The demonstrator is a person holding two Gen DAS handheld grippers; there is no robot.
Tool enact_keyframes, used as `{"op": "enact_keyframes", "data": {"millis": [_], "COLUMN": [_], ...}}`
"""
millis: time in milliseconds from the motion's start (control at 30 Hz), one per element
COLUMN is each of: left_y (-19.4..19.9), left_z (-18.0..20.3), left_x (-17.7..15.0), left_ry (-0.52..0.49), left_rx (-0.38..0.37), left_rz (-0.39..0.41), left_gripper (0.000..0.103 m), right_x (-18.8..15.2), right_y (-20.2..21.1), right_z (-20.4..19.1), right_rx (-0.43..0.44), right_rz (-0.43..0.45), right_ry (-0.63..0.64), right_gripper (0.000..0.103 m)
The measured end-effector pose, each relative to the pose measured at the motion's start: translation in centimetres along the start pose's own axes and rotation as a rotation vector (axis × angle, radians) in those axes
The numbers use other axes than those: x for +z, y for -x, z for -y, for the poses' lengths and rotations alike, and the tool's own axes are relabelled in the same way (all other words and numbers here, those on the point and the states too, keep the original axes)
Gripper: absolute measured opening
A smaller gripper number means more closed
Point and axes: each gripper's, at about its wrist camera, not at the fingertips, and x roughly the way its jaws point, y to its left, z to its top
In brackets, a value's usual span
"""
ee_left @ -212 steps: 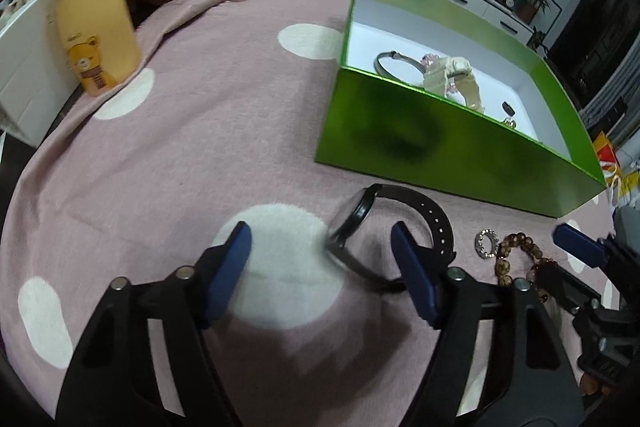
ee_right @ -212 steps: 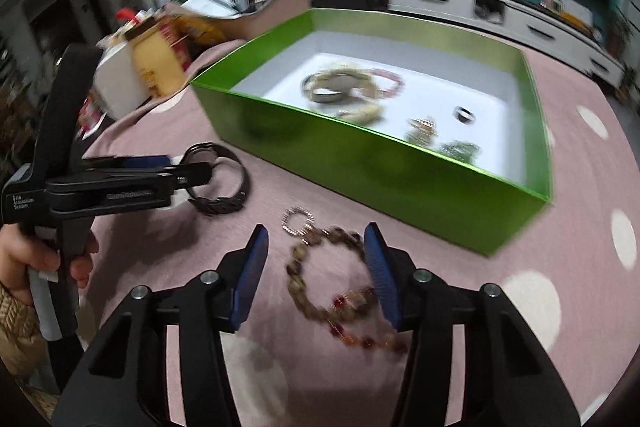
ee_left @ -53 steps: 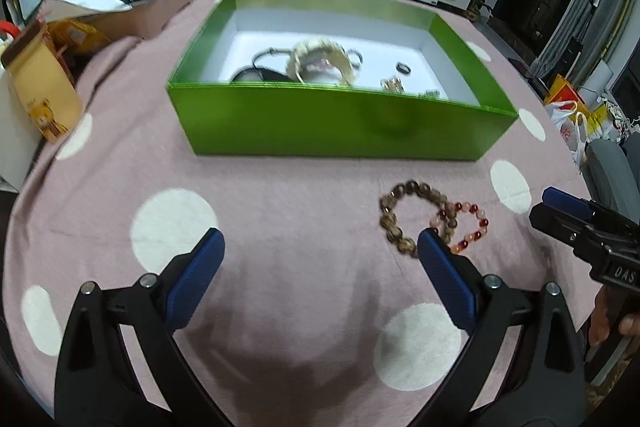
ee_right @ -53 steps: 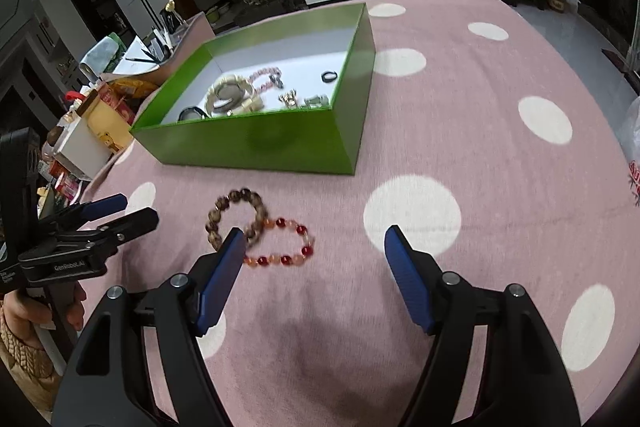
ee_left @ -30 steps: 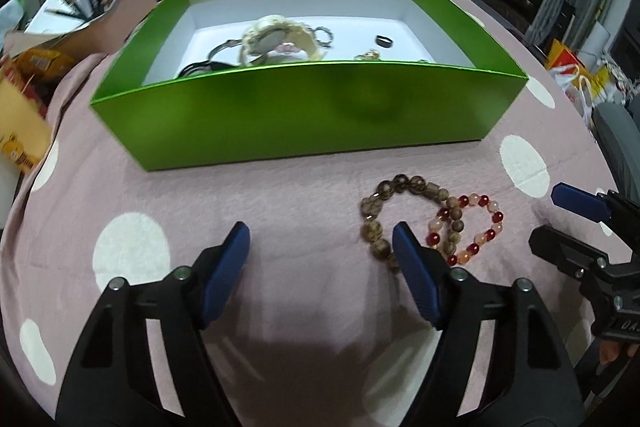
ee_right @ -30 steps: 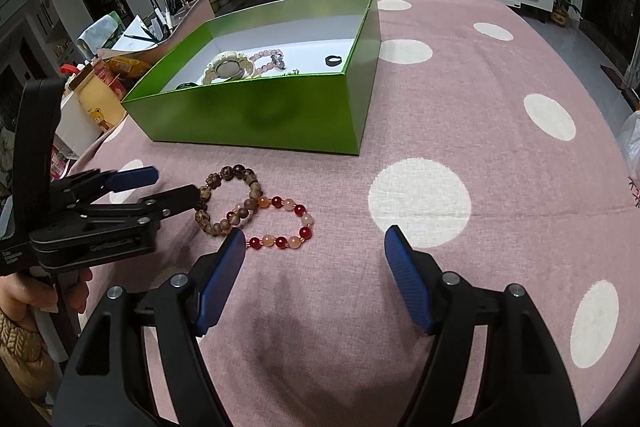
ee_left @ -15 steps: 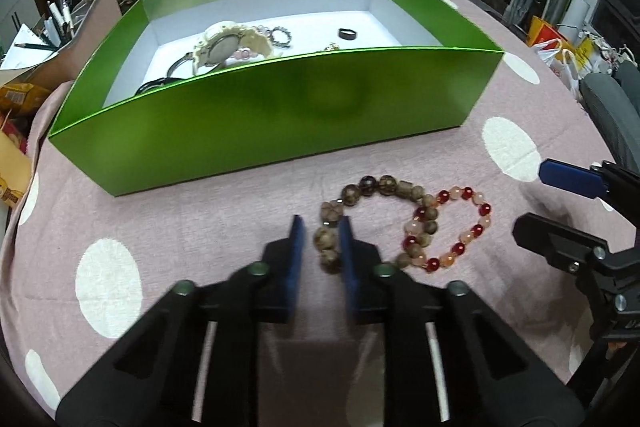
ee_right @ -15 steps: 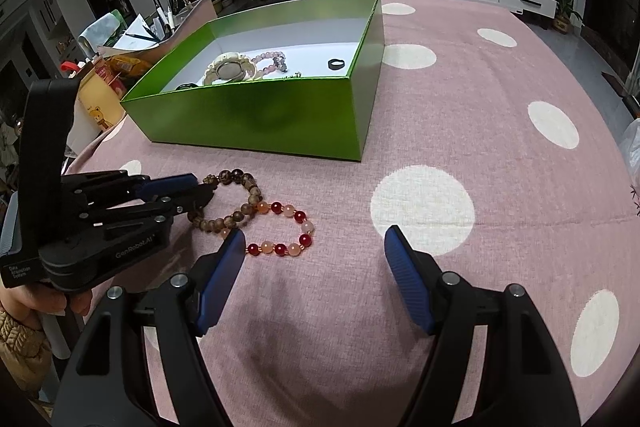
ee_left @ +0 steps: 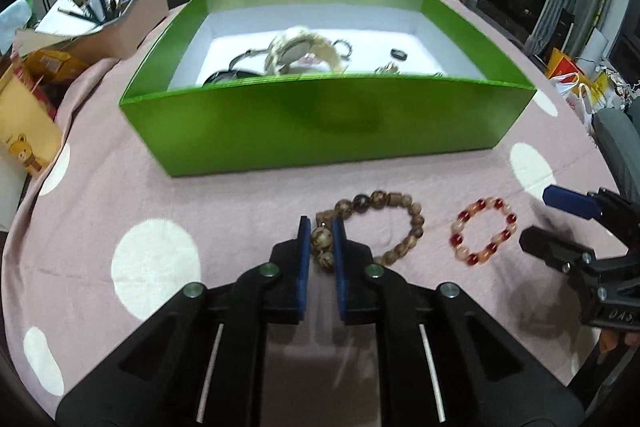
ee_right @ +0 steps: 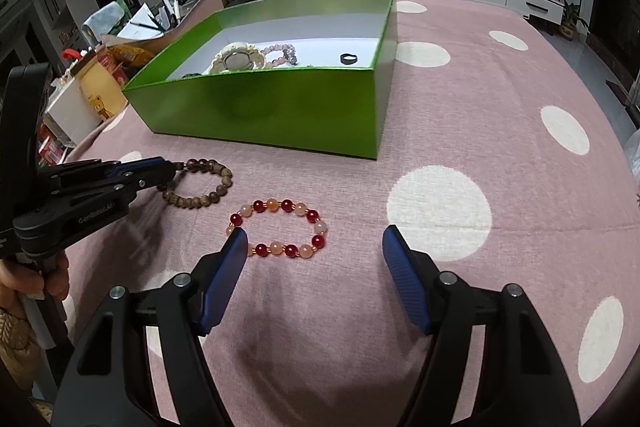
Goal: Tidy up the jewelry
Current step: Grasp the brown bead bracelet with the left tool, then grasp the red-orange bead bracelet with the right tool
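My left gripper is shut on the near-left beads of the brown wooden bead bracelet, which also shows in the right wrist view; the rest of it looks to lie on the pink cloth. The red and pink bead bracelet lies apart to its right, also seen in the right wrist view. My right gripper is open, its left pad close to that bracelet's near-left side. The green box behind holds a cream watch, a black ring and other jewelry.
The table has a pink cloth with white dots. On the left stand a yellow bear packet and a pink tray of pens and papers. The right gripper's arm shows at the right edge of the left wrist view.
My left gripper has closed on the brown bracelet and pulled it left, so the two bracelets no longer overlap. The right gripper stays open.
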Motion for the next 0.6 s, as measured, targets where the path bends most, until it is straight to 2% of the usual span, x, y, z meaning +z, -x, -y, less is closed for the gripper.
{"op": "enact_keyframes", "data": {"millis": [167,400,600], "left_y": [-0.3,-0.4,-0.5], "left_z": [-0.1,-0.3,-0.3], "left_x": [-0.5,-0.8,-0.9], "left_ry": [0.005,0.007,0.006], "left_rx": [-0.002,-0.007,-0.003], "left_rz": [-0.009,-0.011,-0.011], "left_gripper": [0.011,0.011,0.011], "right_x": [0.2,0.3,0.3], "right_y": [-0.9,-2.3,-2.6], "right_z": [-1.0,-1.9,-2.4], "right_rx": [-0.045,-0.083,-0.116], "right_rz": [-0.014,-0.037,-0.031], "right_ry": [0.053,0.099,0.126], "right_gripper": [0.06,0.046,0.043]}}
